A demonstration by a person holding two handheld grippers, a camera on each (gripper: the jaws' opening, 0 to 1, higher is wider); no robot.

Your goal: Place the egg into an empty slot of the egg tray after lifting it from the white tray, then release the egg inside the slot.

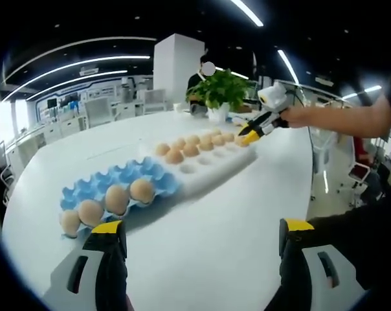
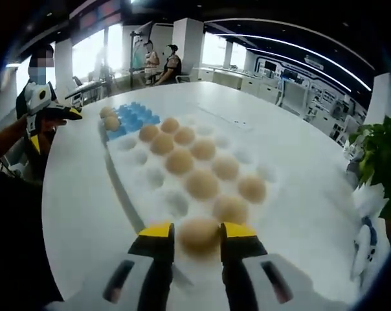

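On the white tray lie several brown eggs. At its near end my right gripper has its yellow-tipped jaws closed against both sides of one egg, which still sits low at tray level. From the left gripper view, that right gripper reaches down to the far end of the white tray. The blue egg tray holds several eggs along its near row, with other slots empty. My left gripper hovers open above the table, in front of the blue tray, holding nothing. The blue egg tray lies beyond the white one.
A potted plant stands past the white tray's far end, also at the right as the plant. The round white table has bare surface near me. A person stands behind the plant; chairs and desks ring the room.
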